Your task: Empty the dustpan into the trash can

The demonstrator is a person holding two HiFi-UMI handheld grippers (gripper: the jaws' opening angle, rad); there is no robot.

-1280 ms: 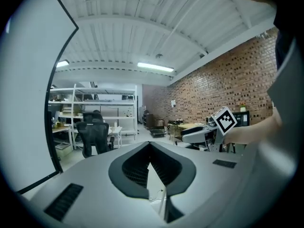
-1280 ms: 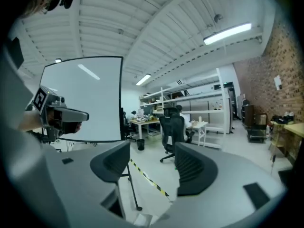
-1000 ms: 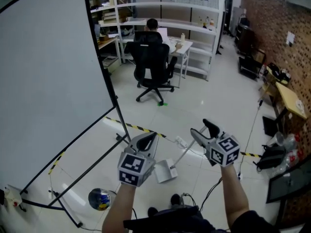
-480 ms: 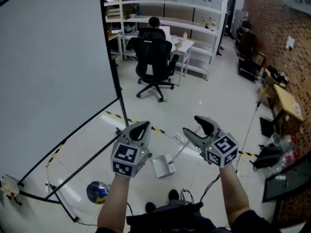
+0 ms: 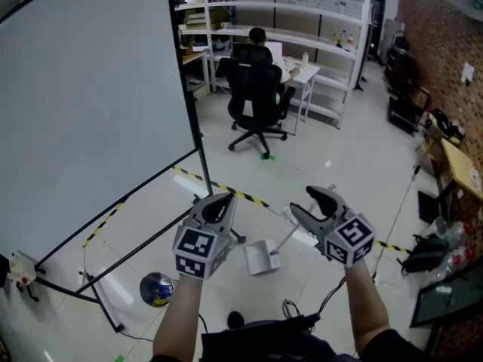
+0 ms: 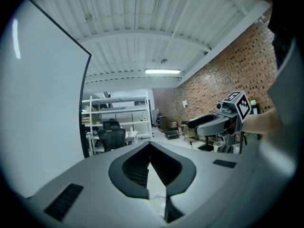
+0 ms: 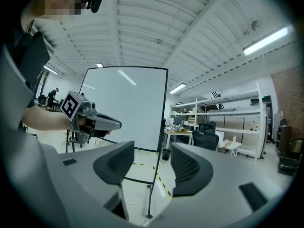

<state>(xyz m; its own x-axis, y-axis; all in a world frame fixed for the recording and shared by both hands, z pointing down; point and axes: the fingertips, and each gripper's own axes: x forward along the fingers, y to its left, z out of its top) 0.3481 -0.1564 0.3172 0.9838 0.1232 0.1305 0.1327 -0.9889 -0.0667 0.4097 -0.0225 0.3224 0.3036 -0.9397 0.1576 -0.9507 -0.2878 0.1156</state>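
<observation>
Both grippers had drifted slightly higher in the head view than a second earlier, and the whole room had slid rightward in it, so the whiteboard (image 5: 90,111) filled more of the left side. The right gripper (image 5: 309,204) had its fingers (image 5: 323,196) released; they had just been narrowing, yet a clear gap remained, and its own view showed only floor and the whiteboard's stand through that gap. The left gripper (image 5: 219,204) had its fingers clenched, tips meeting, with nothing gripped between them. Both grippers pointed forward, side by side, held out on bare forearms.

The dustpan (image 5: 260,259) lay on the pale tiled floor (image 5: 332,157), seen between the two grippers and touched by neither, its long handle (image 5: 285,236) slanting up toward the right gripper. The round, shiny-rimmed trash can (image 5: 156,289), with blue and yellow showing inside, stood on the floor to the dustpan's left, apart from it and near the stand's foot. Yellow-and-black tape (image 5: 226,191) ran across the floor beyond the grippers. Farther off, a person (image 5: 258,38) sat in a black office chair (image 5: 258,100) at a white desk (image 5: 309,72) before shelving (image 5: 302,10).
</observation>
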